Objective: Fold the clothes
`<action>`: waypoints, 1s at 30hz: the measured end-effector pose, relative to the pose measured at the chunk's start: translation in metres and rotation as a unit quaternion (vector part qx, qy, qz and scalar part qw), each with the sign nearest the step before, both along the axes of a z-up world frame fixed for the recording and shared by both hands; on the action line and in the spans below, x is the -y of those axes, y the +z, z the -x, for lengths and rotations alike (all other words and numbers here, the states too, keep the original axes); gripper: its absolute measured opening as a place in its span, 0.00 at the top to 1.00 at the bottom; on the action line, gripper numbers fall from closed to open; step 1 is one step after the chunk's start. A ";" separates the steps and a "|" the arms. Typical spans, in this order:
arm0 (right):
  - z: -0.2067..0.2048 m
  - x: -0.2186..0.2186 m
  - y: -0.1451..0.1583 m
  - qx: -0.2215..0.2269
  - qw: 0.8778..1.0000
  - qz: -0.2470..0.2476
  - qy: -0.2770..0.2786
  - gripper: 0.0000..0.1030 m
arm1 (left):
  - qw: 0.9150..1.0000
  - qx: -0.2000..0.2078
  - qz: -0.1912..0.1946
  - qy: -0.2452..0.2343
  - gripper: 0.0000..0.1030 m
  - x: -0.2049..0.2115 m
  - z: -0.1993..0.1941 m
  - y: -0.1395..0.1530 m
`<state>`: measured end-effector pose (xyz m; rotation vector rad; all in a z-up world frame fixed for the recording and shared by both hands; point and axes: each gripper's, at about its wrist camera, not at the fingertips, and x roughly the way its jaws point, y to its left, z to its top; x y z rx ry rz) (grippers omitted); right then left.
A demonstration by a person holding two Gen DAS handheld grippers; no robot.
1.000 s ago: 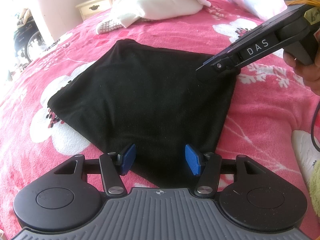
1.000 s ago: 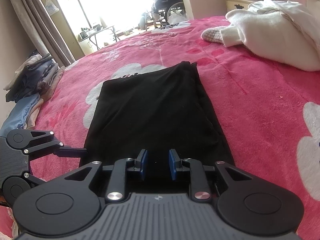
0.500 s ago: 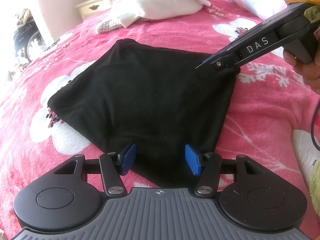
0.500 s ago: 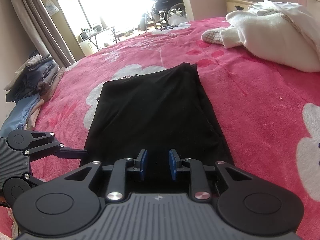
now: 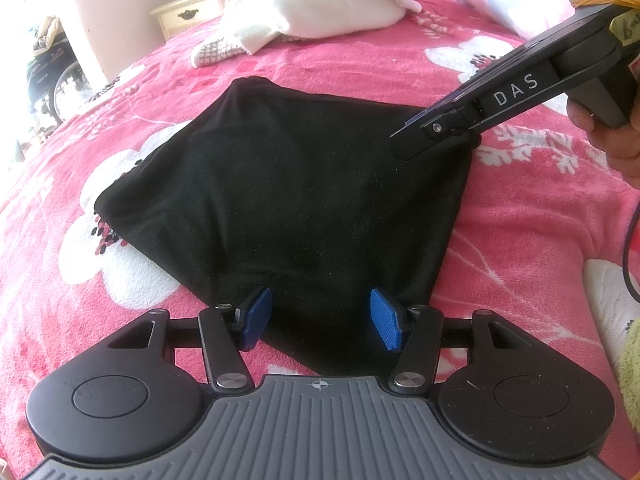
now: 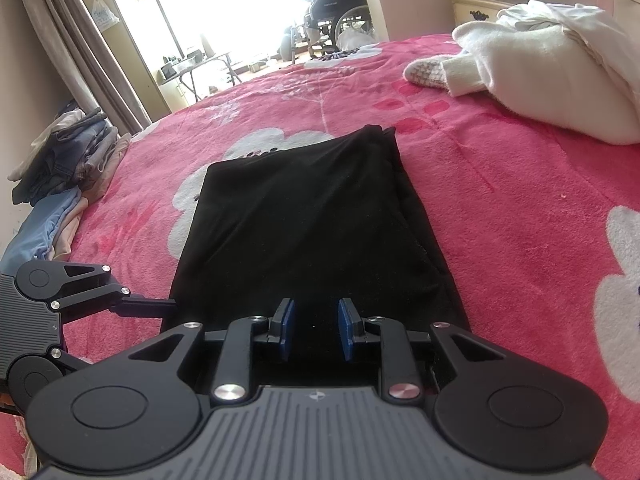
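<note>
Black garment (image 5: pixel 280 184) is lying flat and folded on the pink bed (image 5: pixel 520 240), unmoved over the last second; both grippers are pausing at its near edge. Left gripper (image 5: pixel 320 318) is gaping empty; right gripper (image 6: pixel 316 330) is narrower, gripping nothing visible. White clothes (image 6: pixel 540 72) are waiting beyond the garment.

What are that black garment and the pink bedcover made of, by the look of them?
The black garment looks like a soft matte knit, maybe cotton jersey: it drapes limply with no sheen. The pink bedcover looks like plush fleece, since its surface is fuzzy and napped, with white flowers printed on it. Neither fibre can be confirmed.
</note>
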<state>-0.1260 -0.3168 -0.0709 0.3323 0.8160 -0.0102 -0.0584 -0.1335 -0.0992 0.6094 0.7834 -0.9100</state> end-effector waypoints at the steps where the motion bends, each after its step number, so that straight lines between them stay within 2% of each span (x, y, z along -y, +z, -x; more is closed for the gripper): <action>1: 0.000 0.000 0.000 0.000 1.000 0.000 0.000 0.75 | 1.000 0.000 0.000 0.000 0.47 0.000 0.000 0.000; 30: 0.001 -0.001 -0.001 0.001 1.000 0.000 -0.001 0.72 | 1.000 -0.001 -0.001 -0.001 0.46 0.001 -0.001 -0.001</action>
